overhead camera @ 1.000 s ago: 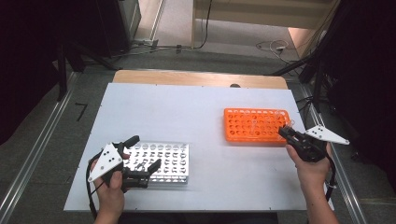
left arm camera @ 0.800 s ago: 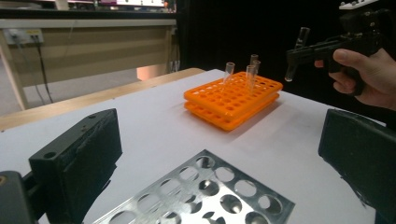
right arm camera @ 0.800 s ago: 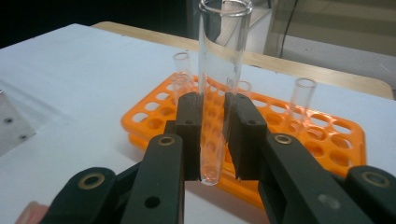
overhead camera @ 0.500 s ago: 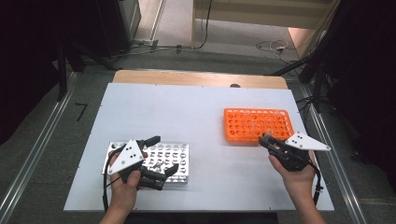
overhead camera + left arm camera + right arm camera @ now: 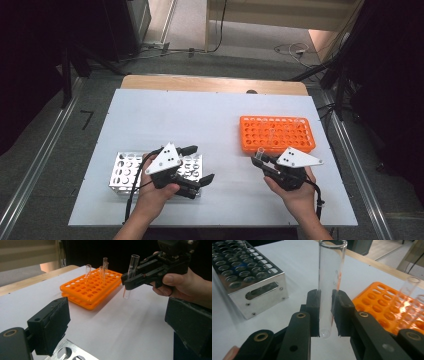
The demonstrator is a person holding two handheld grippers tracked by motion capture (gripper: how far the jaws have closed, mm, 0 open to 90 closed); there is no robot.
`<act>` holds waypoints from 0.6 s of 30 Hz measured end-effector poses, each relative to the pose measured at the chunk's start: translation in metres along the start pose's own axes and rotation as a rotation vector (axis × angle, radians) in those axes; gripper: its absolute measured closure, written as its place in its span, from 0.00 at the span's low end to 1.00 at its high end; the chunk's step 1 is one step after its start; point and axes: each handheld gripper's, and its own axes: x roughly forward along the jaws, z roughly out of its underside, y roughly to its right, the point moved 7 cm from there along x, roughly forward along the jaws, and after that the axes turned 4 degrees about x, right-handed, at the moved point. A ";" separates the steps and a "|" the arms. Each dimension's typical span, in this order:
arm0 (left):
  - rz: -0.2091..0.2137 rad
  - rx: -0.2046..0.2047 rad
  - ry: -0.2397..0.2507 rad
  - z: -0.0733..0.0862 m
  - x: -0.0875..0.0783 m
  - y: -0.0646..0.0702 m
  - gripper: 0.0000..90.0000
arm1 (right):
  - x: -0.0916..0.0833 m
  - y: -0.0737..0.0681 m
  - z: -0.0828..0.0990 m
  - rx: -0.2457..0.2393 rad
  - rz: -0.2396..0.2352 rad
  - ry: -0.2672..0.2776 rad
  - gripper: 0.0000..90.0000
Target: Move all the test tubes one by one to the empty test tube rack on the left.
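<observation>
Work in hand: a glass test tube is being carried from the orange rack toward the metal rack; this I judge from where the tube is and how both hands stand.
Right gripper: its jaws are clamped on the tube, low on its body; the tube stands upright and its round bottom hangs free below the pads.
Where the tube is: in the air over the bare white table, just in front of the orange rack, between the two racks but much nearer to the orange one.
Left gripper: the jaws stand wide apart with nothing between them, though they have just been closing a little; it sits over the near right part of the metal rack and looks toward the other hand.
Orange rack: some tubes stand in its far holes, at least three or four; most holes are empty.
Metal rack: I see no tube in its holes in the right gripper view.
Done: one tube is lifted out and is on its way.
Left: to bring it across, set it into a hole of the metal rack, then probably the other tubes too.
Progress: early, I think.
</observation>
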 end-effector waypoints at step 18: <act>0.013 -0.057 -0.151 0.001 0.030 0.014 0.48 | 0.025 -0.043 0.005 -0.122 -0.070 -0.065 0.82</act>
